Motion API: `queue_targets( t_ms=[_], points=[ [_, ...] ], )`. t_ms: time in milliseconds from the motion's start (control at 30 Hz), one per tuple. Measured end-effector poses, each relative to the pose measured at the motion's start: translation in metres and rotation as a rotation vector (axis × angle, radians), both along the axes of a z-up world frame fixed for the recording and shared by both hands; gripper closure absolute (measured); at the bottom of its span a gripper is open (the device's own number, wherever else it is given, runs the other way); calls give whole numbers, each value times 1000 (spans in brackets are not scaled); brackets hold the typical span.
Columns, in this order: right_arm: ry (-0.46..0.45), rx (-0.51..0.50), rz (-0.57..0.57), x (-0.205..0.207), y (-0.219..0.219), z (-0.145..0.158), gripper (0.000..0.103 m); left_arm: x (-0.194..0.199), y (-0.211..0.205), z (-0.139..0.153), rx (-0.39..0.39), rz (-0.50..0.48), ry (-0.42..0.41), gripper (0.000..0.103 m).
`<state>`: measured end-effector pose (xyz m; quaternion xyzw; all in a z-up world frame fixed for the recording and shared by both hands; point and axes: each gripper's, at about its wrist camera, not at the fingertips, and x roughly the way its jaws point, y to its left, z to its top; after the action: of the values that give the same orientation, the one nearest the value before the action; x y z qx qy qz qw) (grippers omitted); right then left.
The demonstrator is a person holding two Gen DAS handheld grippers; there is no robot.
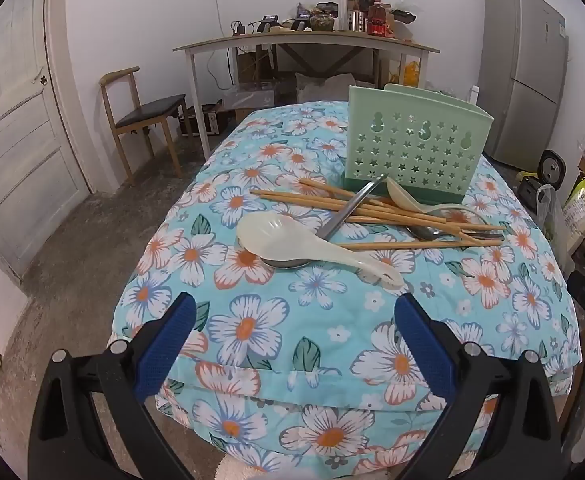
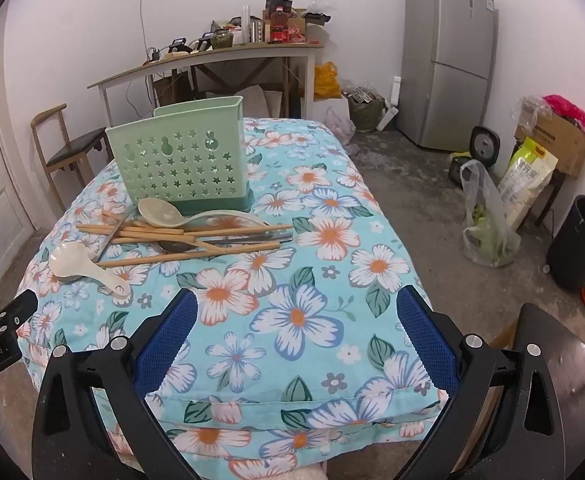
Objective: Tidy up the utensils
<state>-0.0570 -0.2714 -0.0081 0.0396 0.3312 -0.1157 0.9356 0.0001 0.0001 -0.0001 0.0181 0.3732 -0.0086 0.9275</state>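
Down at the bottom of the left wrist view, the left claw [image 1: 294, 312] is spread wide with nothing between its blue pads, hanging over the near edge of the bench [image 1: 252, 364], which is covered in a blue floral quilt. Same deal in the right wrist view: the right claw [image 2: 297, 307] sits bottom centre, jaws wide apart and empty, over bare quilt.

Just above the left claw, middle of the frame, lies a big white plastic spoon [image 1: 304, 246], handle end pointing toward the claw's right pad but not touching it. It looks like the bowl rests on a metal spoon [image 1: 334, 222] whose handle runs up and right. Past that is a messy pile of wooden chopsticks [image 1: 372, 210] crossed over each other, with a second pale spoon [image 1: 416, 200] and more metal cutlery mixed in.

From the right claw the whole pile sits to the upper left, well apart, with the big white spoon at mid left.

Farthest back on the quilt stands the mint green utensil holder [image 1: 408, 148] with star cutouts, upright, right behind the pile. It looks empty from here.
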Motion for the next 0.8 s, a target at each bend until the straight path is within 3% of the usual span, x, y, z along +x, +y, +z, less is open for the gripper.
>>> queue_targets(
  t_ms=[800],
  points=[
    [-3,-5,0,1,2,0,8,0,0,0,-1,-1,3,6]
  ],
)
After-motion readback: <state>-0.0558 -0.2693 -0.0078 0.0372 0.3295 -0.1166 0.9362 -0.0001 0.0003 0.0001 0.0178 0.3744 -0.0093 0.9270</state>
